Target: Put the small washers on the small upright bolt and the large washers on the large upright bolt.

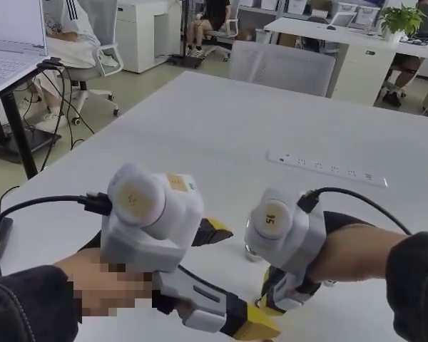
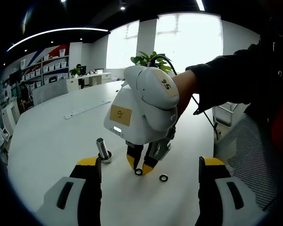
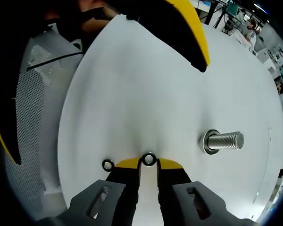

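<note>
The task looks barely begun. One bolt [image 3: 222, 141] stands upright on the white worktop [image 3: 132, 94], and its thread is bare. A ring sits at its foot, but I cannot tell whether that is a washer already placed or part of the bolt itself. Nor can I judge whether this is the small bolt or the large one.

The right tool [image 3: 149, 165] points down at the worktop. Its jaws are drawn nearly together on a washer [image 3: 149, 159], which sits right at its yellow tips and appears pinched there, low against the surface. A second washer [image 3: 107, 165] lies flat and loose just beside those tips. The bolt stands a little way off to the other side.

The left tool [image 1: 237, 278] hangs with its jaws spread wide and nothing between them, facing the right tool and the bolt.

By count there are one bolt and two loose washers. Both washers have yet to be threaded on, so I judge that nearly all the work is left.
</note>
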A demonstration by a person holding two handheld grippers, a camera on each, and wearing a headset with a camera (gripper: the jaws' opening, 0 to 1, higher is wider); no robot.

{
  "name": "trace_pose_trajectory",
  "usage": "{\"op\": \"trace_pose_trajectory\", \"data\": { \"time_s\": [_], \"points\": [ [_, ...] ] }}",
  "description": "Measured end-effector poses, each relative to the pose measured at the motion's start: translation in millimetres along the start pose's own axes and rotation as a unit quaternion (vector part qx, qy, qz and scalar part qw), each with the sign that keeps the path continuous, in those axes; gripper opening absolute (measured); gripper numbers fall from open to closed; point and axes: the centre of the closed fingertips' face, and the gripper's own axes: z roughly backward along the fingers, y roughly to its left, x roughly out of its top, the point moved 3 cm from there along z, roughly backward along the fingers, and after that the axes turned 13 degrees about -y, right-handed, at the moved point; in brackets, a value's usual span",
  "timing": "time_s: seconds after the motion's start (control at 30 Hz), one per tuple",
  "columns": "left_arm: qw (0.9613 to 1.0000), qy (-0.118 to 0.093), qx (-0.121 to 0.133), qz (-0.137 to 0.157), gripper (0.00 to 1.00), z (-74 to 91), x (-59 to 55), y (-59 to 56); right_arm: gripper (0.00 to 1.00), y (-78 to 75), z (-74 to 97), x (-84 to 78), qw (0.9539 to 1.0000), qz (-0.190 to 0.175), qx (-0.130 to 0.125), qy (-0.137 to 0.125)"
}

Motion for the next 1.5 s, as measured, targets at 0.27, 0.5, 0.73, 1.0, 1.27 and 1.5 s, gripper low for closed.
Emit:
{"op": "trace_pose_trajectory", "data": {
  "time_s": [0.27,0.5,0.73,1.0,1.27,1.5],
  "points": [
    [1.0000,0.000,0.001,0.000,0.85,0.6,0.0,0.5,0.14,0.4,-0.3,0.9,1.0000,-0.001,0.002,0.001],
    [1.0000,0.000,0.001,0.001,0.84,1.3,-0.6,0.8,0.14,0.6,0.0,0.5,1.0000,0.000,0.004,0.004],
    [1.0000,0.002,-0.001,0.001,0.84,1.5,-0.9,0.3,0.14,-0.5,6.1,-4.4,1.0000,-0.007,0.001,0.004],
    [1.0000,0.003,-0.003,0.000,0.84,0.8,-0.8,0.3,0.13,-3.0,14.3,-18.2,0.9997,-0.021,-0.008,0.009],
    [1.0000,0.002,-0.003,0.000,0.84,0.3,-1.1,-0.4,0.13,-3.6,20.1,-30.2,0.9992,-0.035,-0.014,0.013],
    [1.0000,0.003,-0.004,0.000,0.84,0.4,-2.0,-1.1,0.13,-2.7,27.1,-44.6,0.9985,-0.047,-0.021,0.019]
  ]
}}
